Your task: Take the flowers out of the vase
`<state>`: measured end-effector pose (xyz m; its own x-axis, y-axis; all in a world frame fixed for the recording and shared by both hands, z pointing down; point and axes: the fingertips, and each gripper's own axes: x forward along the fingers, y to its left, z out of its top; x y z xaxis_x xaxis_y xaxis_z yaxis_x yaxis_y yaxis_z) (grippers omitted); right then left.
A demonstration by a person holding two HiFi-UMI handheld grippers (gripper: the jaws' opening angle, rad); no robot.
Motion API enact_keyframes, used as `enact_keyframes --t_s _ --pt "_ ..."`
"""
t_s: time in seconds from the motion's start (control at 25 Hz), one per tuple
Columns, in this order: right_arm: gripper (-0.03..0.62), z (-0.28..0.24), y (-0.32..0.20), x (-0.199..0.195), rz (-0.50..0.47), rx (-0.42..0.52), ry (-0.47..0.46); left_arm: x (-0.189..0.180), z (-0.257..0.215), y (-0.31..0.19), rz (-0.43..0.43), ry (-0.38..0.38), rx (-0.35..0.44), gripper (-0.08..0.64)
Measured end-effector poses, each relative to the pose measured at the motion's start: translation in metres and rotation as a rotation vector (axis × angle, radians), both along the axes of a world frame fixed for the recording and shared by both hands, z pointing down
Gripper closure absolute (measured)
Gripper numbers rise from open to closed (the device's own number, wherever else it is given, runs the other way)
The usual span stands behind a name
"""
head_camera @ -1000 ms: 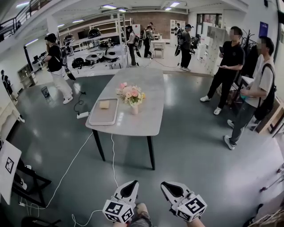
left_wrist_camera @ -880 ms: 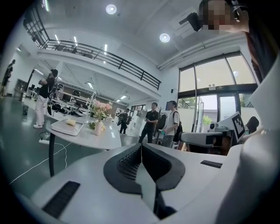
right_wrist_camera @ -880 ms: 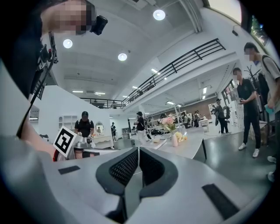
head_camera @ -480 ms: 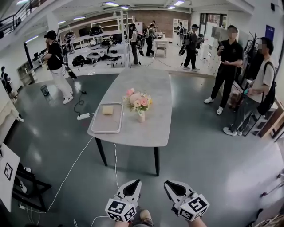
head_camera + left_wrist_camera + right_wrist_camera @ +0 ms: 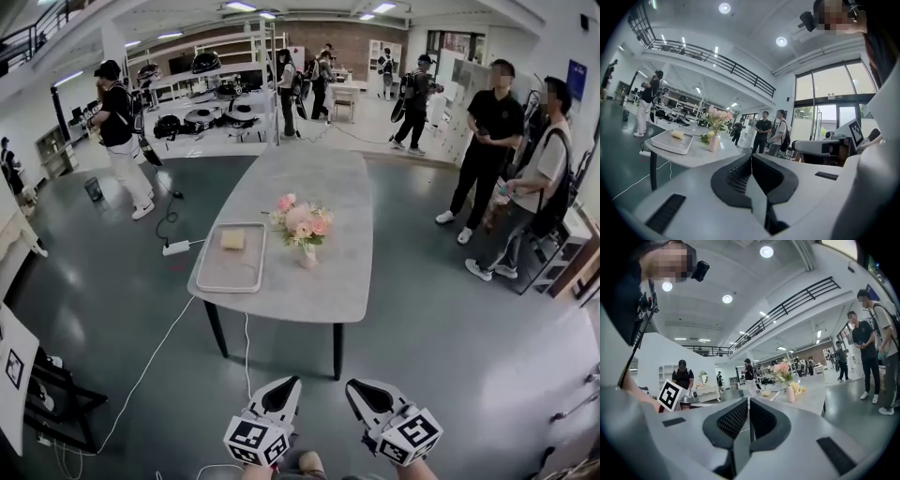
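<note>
Floor (image 5: 450, 347), glossy and grey-green, lies open on every side of the long grey stone-look desk (image 5: 323, 183) with rounded corners, and a wide stretch of it separates the desk's near edge from the two tools. A white cable (image 5: 155, 342) crosses the floor from under the desk's near left leg toward the lower left, and two standing people (image 5: 487, 141) are off the desk's right side, well apart from it. A grey rectangular tray (image 5: 230, 274) lies along the desk's near left edge with a small yellow block (image 5: 232, 240) at its far end. The pink and cream flowers (image 5: 302, 220) stand in a small pale pink vase (image 5: 308, 256) near the tray's right side but apart from it, about mid-width and toward the near end of the desk. The bunch's long axis is upright, with stems down in the vase and blooms up, spreading wider than the vase. The left tool (image 5: 281, 386) and the right tool (image 5: 361, 387) sit low in the head view, side by side without touching, both pointing ahead at the desk and roughly level, with their marker cubes nearest the person. Each tool's jaws are pressed together with nothing between them. The flowers show beyond the tips, to the left in the left gripper view and to the right in the right gripper view.
</note>
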<state>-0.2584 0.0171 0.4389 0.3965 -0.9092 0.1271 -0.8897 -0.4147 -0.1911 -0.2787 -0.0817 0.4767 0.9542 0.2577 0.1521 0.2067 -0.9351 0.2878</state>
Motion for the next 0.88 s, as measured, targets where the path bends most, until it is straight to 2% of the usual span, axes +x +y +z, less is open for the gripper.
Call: enact_keyframes --t_s 0.24,0.48,0.64,0.88 --pt "0.565 0.008 0.005 0.003 0.001 -0.023 -0.020 0.005 0.006 0.003 0.006 -0.016 -0.013 0.546" --pt "0.565 0.011 0.005 0.024 0.001 -0.020 -0.022 0.019 0.012 0.003 0.001 -0.029 -0.016 0.546" --pt "0.565 0.015 -0.010 0.047 -0.041 -0.010 -0.030 0.039 0.011 -0.008 -0.026 -0.033 0.001 0.546" --pt "0.564 0.020 -0.046 0.091 -0.158 -0.032 -0.009 0.088 0.013 -0.035 -0.100 -0.045 0.004 0.545"
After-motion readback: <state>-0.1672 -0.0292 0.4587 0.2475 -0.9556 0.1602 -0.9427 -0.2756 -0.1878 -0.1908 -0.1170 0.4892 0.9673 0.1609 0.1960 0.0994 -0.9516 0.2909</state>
